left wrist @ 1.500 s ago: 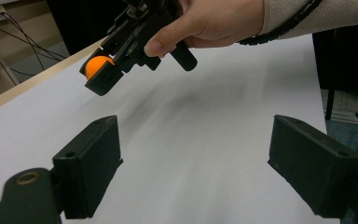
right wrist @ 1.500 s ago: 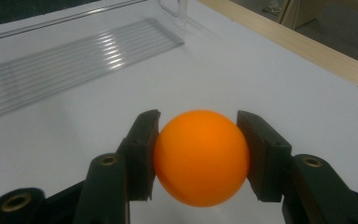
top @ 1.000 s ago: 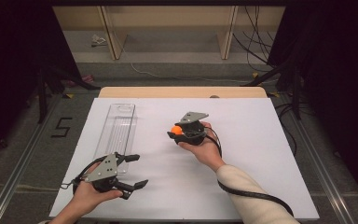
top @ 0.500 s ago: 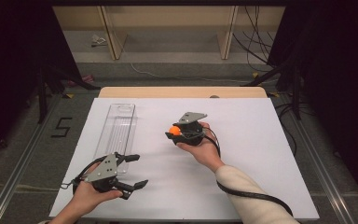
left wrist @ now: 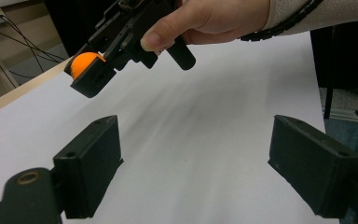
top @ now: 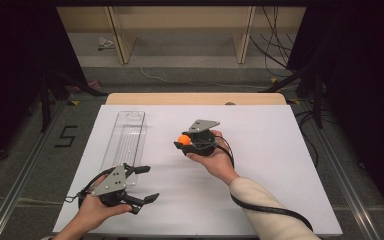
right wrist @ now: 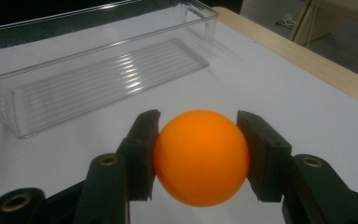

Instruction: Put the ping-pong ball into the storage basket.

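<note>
An orange ball (top: 183,139) is clamped between the jaws of my right gripper (top: 182,141), held above the middle of the white table. In the right gripper view the ball (right wrist: 200,156) sits squarely between both pads, and the right gripper (right wrist: 198,140) points toward a clear plastic tray (right wrist: 205,32). My left gripper (top: 149,183) rests near the front left of the table, open and holding nothing. In the left gripper view its jaws stand wide apart around my left gripper (left wrist: 196,158), with the ball (left wrist: 85,63) and the other hand farther off.
The long clear tray (top: 129,116) lies lengthwise on the table's left half, with nothing in it, just beyond the left gripper. The white tabletop (top: 270,165) has a wooden strip (top: 195,98) at its far edge. Cables and shelf legs stand on the floor behind.
My right gripper with the ball has drifted slightly left, toward the tray. The left gripper has stayed where it was.
</note>
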`<act>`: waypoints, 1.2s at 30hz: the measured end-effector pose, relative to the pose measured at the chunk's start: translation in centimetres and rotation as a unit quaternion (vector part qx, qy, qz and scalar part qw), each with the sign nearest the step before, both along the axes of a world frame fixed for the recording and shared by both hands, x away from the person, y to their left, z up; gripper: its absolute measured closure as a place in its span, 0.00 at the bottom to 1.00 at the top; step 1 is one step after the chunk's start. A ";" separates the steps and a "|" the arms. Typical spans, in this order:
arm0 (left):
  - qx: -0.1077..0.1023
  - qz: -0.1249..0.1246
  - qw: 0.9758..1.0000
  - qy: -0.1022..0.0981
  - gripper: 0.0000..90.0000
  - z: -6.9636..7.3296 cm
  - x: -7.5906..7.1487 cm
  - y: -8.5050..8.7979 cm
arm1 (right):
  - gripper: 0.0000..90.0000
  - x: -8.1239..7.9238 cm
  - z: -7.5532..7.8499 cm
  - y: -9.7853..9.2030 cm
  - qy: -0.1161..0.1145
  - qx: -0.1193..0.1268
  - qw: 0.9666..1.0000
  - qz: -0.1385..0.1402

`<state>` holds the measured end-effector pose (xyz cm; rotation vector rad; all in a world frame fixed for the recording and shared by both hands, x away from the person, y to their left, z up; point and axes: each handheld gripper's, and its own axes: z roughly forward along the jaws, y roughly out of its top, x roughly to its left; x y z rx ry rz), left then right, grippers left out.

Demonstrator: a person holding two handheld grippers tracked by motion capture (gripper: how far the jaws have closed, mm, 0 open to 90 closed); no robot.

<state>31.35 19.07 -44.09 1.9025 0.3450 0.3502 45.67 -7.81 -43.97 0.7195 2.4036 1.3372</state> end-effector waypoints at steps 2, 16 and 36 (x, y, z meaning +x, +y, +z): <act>0.000 0.000 1.000 0.001 0.18 0.0 0.0 0.0 | 0.57 0.0 0.1 0.0 -0.001 0.001 1.000 0.000; 0.004 -0.002 1.000 -0.004 0.18 0.0 -0.1 -0.1 | 0.57 -0.2 0.4 0.7 -0.002 0.004 1.000 0.001; 0.008 -0.004 1.000 -0.006 0.19 0.0 -0.2 -0.2 | 0.57 -0.4 0.8 1.4 0.000 0.008 1.000 0.006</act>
